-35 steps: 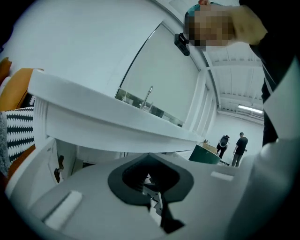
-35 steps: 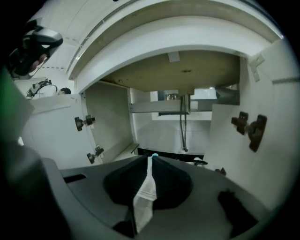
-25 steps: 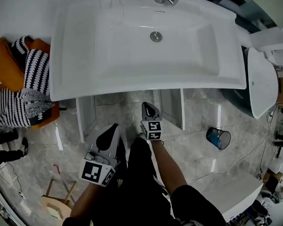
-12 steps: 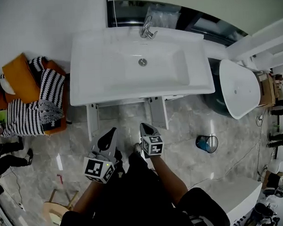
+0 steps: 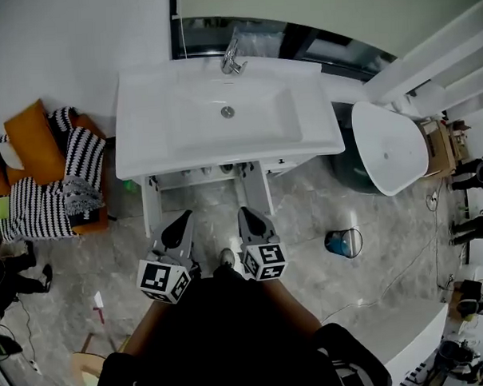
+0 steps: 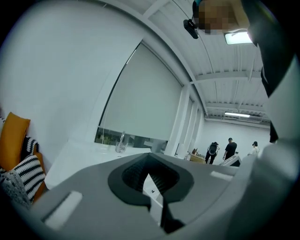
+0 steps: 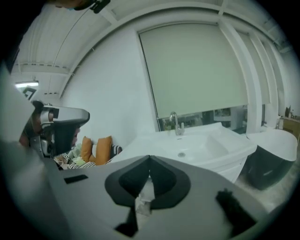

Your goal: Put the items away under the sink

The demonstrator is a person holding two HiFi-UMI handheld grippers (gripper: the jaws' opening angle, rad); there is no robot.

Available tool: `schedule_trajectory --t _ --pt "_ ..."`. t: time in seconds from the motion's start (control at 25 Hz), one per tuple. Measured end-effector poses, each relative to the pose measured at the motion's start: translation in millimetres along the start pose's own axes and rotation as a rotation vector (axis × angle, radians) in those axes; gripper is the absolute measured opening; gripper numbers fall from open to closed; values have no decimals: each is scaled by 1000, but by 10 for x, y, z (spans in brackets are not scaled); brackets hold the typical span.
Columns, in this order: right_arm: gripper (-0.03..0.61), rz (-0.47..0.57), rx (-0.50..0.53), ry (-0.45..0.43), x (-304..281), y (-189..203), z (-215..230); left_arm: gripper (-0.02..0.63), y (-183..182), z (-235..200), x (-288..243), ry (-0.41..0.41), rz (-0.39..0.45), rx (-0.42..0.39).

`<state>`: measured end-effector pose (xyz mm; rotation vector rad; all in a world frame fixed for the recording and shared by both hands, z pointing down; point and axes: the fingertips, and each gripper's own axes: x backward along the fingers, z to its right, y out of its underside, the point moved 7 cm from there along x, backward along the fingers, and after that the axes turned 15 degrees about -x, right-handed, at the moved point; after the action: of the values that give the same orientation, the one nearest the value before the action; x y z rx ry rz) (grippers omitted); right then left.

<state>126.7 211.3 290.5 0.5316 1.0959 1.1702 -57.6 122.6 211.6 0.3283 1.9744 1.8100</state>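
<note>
Items not in either gripper. Left gripper (image 6: 148,174): jaws pressed together, nothing between them. Right gripper (image 7: 149,164): the same, jaws together and empty. Both held side by side in front of the body, tips toward the sink (image 5: 156,148).

Out past the jaws: sink top seen from a bit above in the right gripper view, with the tap (image 7: 174,123) at the back. Cupboard (image 5: 194,179) under the sink not seen in either gripper view, so lower than where the jaws point.

From the head view: cupboard ahead of both tips and down. Two doors open, left door (image 5: 150,210) and right door (image 5: 257,191), swung out toward the grippers. Opening wide from side to side, between the doors. A few small things (image 5: 215,171) just under the sink's front edge, likely the items, too small to tell apart.

Left tip near the left door, right tip near the right door, each about as close. Neither one nearer to the opening.

Probably little left but to shut the doors: left gripper for the left door, right gripper for the right. Would need to go down and forward first.
</note>
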Motion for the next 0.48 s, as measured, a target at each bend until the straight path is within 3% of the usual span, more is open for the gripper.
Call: schedule_trajectory --t 0.48 --pt "15 82 36 -66 229 -231 -67 6 -95 123 20 -12 35 -38"
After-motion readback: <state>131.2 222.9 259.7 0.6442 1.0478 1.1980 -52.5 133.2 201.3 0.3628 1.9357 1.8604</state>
